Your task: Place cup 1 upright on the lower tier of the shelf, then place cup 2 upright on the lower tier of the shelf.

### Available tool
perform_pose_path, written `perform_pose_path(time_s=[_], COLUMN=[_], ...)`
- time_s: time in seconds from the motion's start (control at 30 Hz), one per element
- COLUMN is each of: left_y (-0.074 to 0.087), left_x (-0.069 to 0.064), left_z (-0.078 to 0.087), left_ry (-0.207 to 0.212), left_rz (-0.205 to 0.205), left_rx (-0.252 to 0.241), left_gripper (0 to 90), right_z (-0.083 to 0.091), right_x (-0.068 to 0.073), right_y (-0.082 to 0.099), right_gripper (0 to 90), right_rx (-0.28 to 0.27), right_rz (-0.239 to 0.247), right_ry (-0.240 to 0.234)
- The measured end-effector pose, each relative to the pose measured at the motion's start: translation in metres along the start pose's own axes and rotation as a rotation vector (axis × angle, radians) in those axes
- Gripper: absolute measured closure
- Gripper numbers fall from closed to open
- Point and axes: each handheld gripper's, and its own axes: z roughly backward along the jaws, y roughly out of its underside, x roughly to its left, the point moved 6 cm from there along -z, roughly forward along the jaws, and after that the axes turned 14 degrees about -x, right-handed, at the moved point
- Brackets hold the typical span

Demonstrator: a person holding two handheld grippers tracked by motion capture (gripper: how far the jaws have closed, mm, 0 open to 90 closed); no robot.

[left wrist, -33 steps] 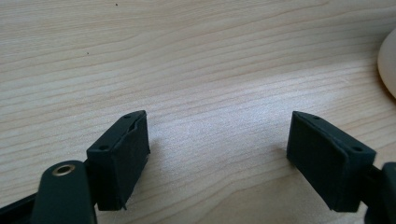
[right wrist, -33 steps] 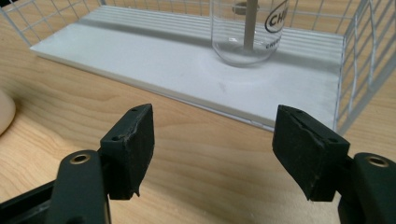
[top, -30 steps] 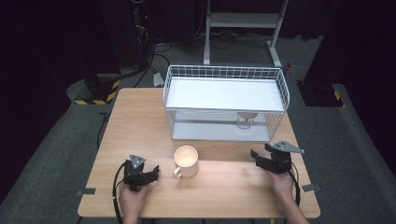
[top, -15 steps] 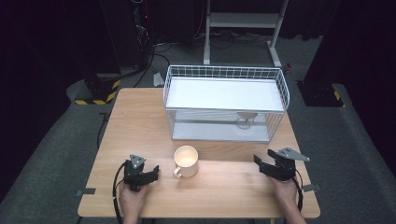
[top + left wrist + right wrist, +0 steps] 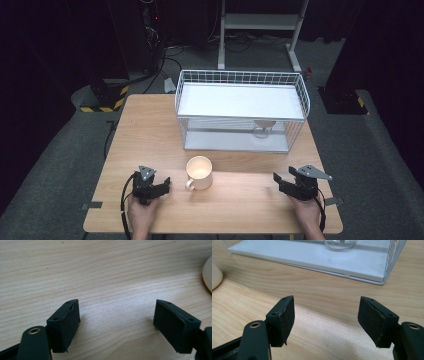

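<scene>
Cream ceramic mug (image 5: 199, 172) is set upright on the wooden table (image 5: 150, 130), near the front edge between the two grippers — its inside looks empty. Behind it, a clear stemmed glass (image 5: 263, 128) is kept on the lower shelf of the white wire rack (image 5: 240, 100). Left gripper (image 5: 162, 184) and right gripper (image 5: 278, 181) are both released, nothing grasped.

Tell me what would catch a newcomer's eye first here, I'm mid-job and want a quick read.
The white wire rack at the table's far side stands out most, with a clear glass on its lower shelf. Nearer, a cream mug sits alone on the wooden table. It lies between the left gripper and the right gripper, both open and holding nothing.
</scene>
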Motion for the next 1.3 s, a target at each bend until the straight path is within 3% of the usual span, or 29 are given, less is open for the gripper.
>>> perform_pose_path(time_s=[0.57,0.67,0.8,0.97,1.17,1.3], left_y=[0.0,0.0,0.0,0.0,-0.002,-0.008], left_x=[-0.002,-0.003,-0.004,-0.005,-0.007,-0.009], left_z=[0.0,0.0,-0.001,-0.001,-0.001,0.001], left_ry=[-0.002,0.001,0.007,0.003,0.042,0.06], left_rz=[0.004,0.0,-0.005,-0.006,-0.017,0.002], left_rx=[-0.003,0.005,0.009,0.014,0.046,0.001], left_gripper=[20.8,18.7,15.6,13.4,11.6,11.9], right_z=[0.004,0.001,-0.003,-0.005,-0.005,-0.005], right_x=[-0.008,-0.01,-0.013,-0.014,-0.014,-0.014], right_y=[0.02,0.022,0.024,0.024,0.024,0.024], right_gripper=[30.2,29.9,25.3,22.6,20.8,20.3], right_rx=[0.085,0.131,0.18,0.185,0.187,0.188], right_rz=[0.06,0.087,0.084,0.076,0.069,0.066], right_ry=[0.061,0.078,0.086,0.09,0.1,0.101])
